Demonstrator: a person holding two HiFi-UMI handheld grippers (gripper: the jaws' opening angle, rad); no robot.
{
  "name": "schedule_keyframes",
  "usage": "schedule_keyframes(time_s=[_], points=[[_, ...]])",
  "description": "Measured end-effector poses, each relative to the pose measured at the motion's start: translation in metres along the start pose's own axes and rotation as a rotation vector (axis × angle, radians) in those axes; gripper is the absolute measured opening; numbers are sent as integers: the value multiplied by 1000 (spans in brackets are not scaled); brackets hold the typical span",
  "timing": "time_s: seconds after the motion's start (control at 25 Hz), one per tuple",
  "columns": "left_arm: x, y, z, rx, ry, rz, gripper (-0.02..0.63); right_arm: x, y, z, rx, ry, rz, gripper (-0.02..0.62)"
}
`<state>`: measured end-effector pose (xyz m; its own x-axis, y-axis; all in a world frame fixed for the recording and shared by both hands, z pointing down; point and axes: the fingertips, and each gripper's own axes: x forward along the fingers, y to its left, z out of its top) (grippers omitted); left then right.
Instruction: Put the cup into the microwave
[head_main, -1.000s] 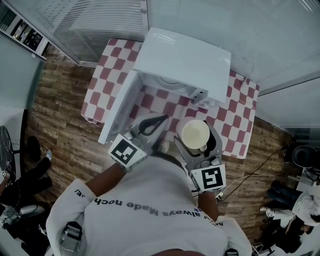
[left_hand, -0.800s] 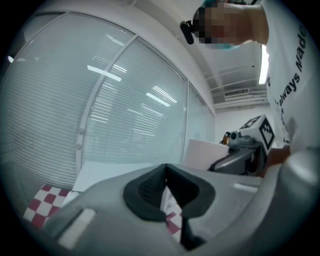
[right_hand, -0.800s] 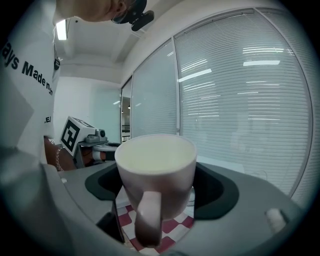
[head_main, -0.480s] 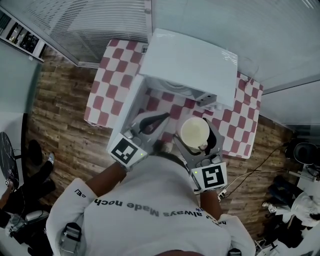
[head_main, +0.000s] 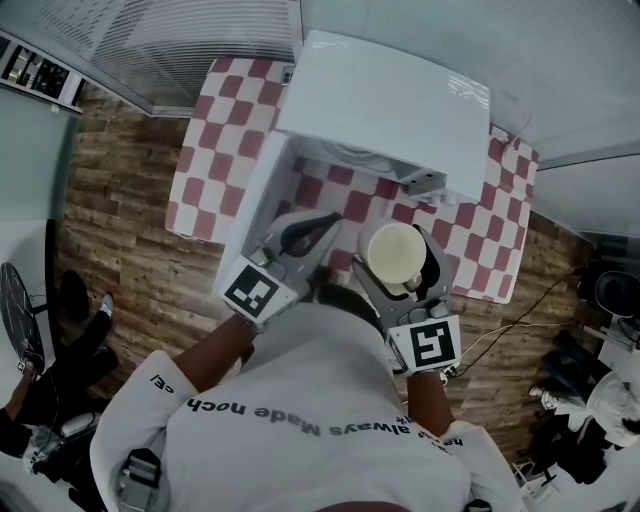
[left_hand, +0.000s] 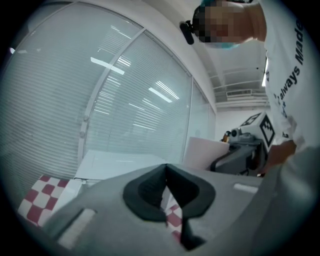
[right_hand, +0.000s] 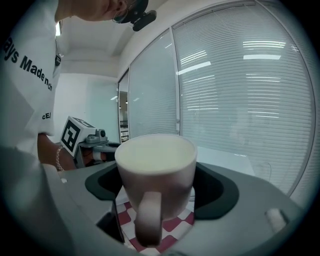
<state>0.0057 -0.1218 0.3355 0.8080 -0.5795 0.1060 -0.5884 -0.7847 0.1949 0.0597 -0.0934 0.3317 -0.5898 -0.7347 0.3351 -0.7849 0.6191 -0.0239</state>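
Cup (right_hand: 156, 170) pinched in right claw (right_hand: 159, 192), handle (right_hand: 148, 216) plainest close-up; left claw (left_hand: 166, 169) pressed together.

The cup (right_hand: 155, 170) looks like smooth cream ceramic with a soft, low sheen. The left claw (left_hand: 166, 172) and right claw (right_hand: 157, 182) have matt grey plastic bodies lined with duller, rubbery-looking black pads (right_hand: 216, 192). The microwave (head_main: 385, 110), top centre of the head view, has a glossy white casing that catches the light. The red-and-white checked tablecloth (head_main: 215, 120) beneath it is matt. The floor (head_main: 120, 220) at left shows rough-grained wooden planks. The person's white shirt (head_main: 300, 440) is plain cloth.
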Motion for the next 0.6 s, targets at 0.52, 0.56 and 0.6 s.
schedule_keyframes(time_s=[0.52, 0.56, 0.6], points=[[23, 11, -54, -38, 45, 33, 5, 21, -16, -66, 49, 54, -1, 422], [25, 13, -58, -40, 47, 37, 5, 23, -18, -70, 52, 55, -4, 422], [27, 14, -62, -41, 49, 39, 3, 25, -21, -75, 54, 56, -6, 422]])
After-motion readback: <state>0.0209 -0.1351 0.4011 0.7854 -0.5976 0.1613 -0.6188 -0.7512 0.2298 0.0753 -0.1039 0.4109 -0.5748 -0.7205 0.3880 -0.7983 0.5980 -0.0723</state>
